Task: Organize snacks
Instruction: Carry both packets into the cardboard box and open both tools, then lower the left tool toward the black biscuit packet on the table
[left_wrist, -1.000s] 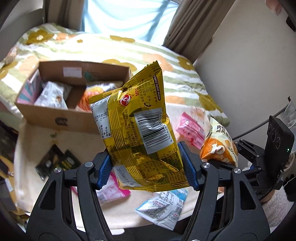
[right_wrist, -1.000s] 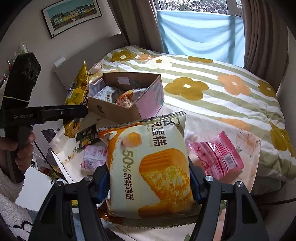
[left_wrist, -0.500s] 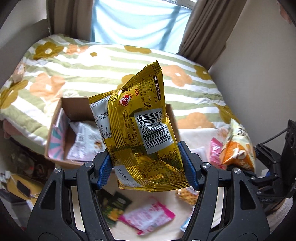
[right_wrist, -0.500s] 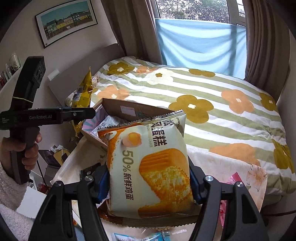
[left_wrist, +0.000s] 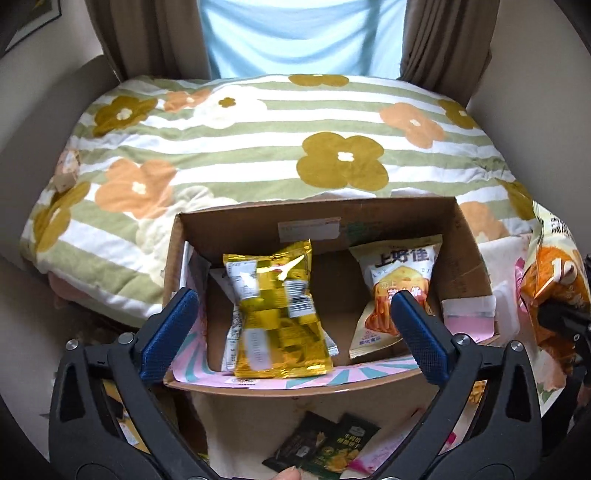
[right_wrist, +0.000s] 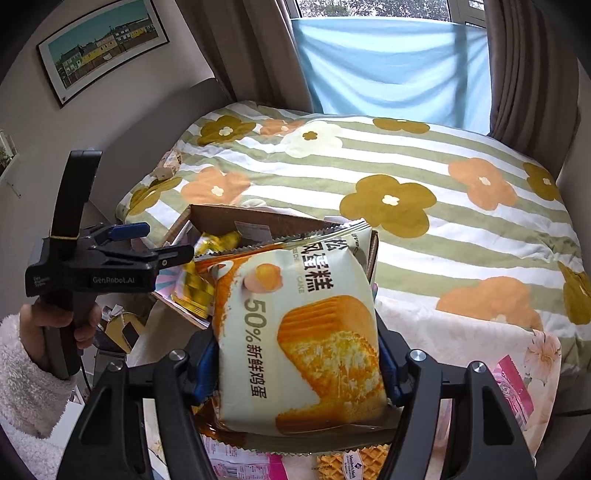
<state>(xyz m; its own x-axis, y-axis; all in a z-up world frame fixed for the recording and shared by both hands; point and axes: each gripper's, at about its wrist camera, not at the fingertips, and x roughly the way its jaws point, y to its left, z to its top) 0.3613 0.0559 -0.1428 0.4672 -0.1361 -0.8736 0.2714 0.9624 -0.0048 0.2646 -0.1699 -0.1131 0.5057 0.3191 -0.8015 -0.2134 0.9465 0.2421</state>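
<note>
In the left wrist view my left gripper (left_wrist: 293, 325) is open and empty above a cardboard box (left_wrist: 469, 240). A gold snack bag (left_wrist: 277, 314), blurred, lies free in the box between the spread fingers. An orange chip bag (left_wrist: 399, 288) leans in the box's right part. In the right wrist view my right gripper (right_wrist: 295, 365) is shut on a white and orange cake bag (right_wrist: 306, 332), held up in front of the box (right_wrist: 236, 218). The left gripper (right_wrist: 144, 254) shows there over the box's left side.
The box sits at the edge of a bed with a flowered striped blanket (left_wrist: 258, 147). Dark green packets (left_wrist: 325, 446) lie below the box. A pink packet (right_wrist: 513, 387) and a waffle packet (right_wrist: 351, 461) lie near the right gripper. Curtains and a window stand behind.
My left gripper moved over the box, opened and let go of the gold snack bag, which dropped into the box. The right gripper still holds the cake bag, a little closer to the box.
</note>
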